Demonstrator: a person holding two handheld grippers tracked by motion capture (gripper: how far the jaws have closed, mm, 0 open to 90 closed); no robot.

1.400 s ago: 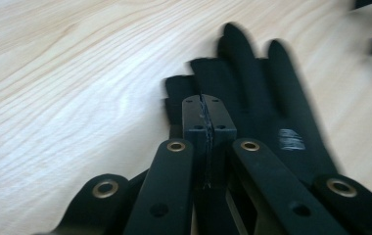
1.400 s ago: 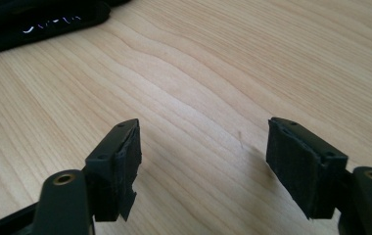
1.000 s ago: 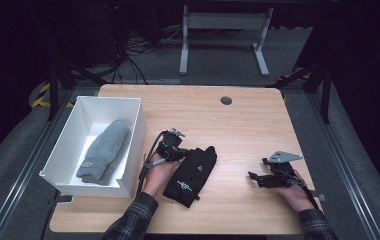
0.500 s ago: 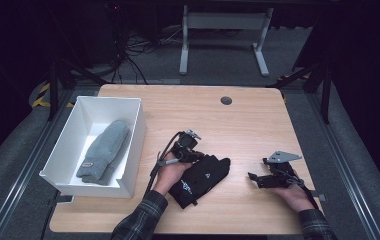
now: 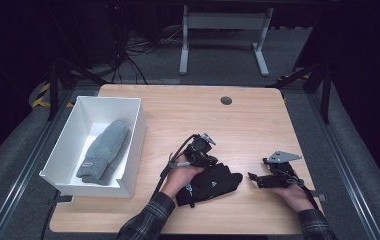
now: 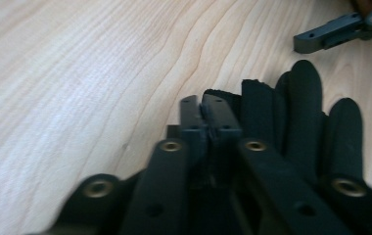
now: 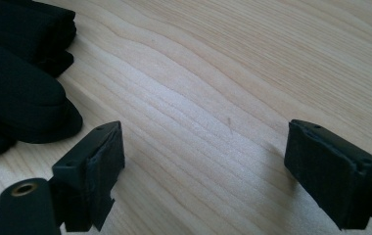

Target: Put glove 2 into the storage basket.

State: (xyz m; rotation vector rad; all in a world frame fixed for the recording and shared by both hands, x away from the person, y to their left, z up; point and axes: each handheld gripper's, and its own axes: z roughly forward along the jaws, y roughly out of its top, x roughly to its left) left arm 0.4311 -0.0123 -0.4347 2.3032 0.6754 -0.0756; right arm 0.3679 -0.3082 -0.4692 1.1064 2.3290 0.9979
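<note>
The soft black fabric glove [image 5: 209, 184] lies near-centre on the pale wood-grain bench [image 5: 248, 120]. Left gripper [image 6: 203, 110] fingers have just been opening, barely parted, pinching its edge. Right gripper [image 7: 203, 161] fingers stand wide apart, empty.

Your left hand-held gripper [image 5: 205, 157] jaws nearly together, just eased apart slightly, your right hand-held gripper [image 5: 258, 179] jaws spread wide, forearms low.
</note>
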